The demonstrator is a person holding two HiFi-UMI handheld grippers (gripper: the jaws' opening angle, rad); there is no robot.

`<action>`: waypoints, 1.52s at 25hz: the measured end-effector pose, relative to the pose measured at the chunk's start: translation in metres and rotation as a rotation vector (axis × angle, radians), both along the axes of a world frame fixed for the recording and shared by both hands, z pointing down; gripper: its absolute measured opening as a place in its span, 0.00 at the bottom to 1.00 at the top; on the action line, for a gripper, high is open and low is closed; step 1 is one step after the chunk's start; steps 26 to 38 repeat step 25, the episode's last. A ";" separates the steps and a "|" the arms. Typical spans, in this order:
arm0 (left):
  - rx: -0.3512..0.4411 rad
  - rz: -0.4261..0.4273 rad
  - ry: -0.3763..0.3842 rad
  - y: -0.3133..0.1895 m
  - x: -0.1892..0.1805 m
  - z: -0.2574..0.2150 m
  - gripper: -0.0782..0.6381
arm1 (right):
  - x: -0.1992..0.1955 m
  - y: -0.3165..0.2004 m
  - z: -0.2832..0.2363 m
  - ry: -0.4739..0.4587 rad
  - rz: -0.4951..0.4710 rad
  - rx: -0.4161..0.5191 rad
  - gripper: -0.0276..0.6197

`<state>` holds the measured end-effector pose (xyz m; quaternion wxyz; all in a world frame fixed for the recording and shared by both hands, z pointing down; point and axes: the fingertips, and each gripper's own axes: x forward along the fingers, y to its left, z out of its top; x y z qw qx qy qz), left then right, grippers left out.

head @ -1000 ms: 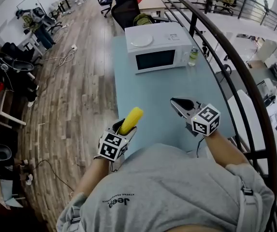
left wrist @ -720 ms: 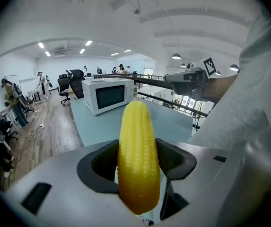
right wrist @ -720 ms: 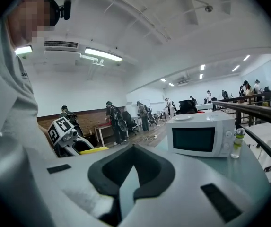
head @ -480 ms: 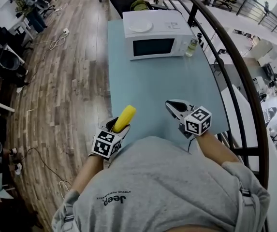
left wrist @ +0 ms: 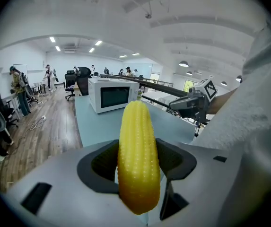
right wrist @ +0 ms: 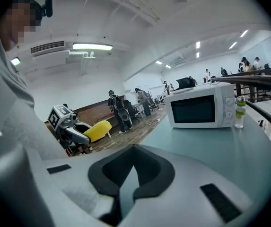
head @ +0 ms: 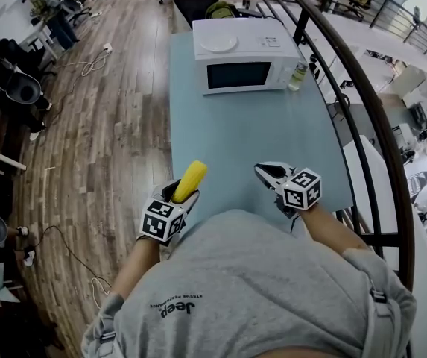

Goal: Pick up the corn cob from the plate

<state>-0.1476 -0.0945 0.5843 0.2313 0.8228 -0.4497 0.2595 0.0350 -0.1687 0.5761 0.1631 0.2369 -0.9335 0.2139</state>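
**Corn cob in the left fingers, clear of the plate**

The left gripper (head: 182, 198) has its fingers spread wide around the corn cob (head: 191, 179), one pressing on each side. In the left gripper view the cob stands almost upright between them. Its blunt lower end sits behind the grip and most of its length sticks out past the fingertips.

It is held in the air over the near left edge of the pale blue tabletop (head: 235, 125), close to the person's body. That is well apart from the microwave (head: 244, 66) at the far end. A white round plate (head: 218, 43) lies on top of the microwave with nothing on it.

The right gripper (head: 264, 171) hangs over the near right part of the tabletop. Its fingers are drawn almost together and there is nothing between them.

Judging by this, the pickup itself looks done: the cob is off the plate and carried by one gripper alone. What remains is to hold it steady. The grip is near one end, so the long free part could swing or slip if the squeeze eases. A firm, even hold and a slow hand seem called for. The right gripper has no clear part to play.
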 end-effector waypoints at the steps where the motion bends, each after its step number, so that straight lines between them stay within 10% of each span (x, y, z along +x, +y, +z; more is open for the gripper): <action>1: 0.003 -0.001 0.001 -0.001 0.001 -0.002 0.46 | 0.000 0.000 -0.002 0.003 -0.005 0.007 0.06; 38: 0.026 -0.028 0.018 0.000 -0.004 -0.012 0.46 | 0.002 0.002 -0.012 0.017 -0.030 0.051 0.06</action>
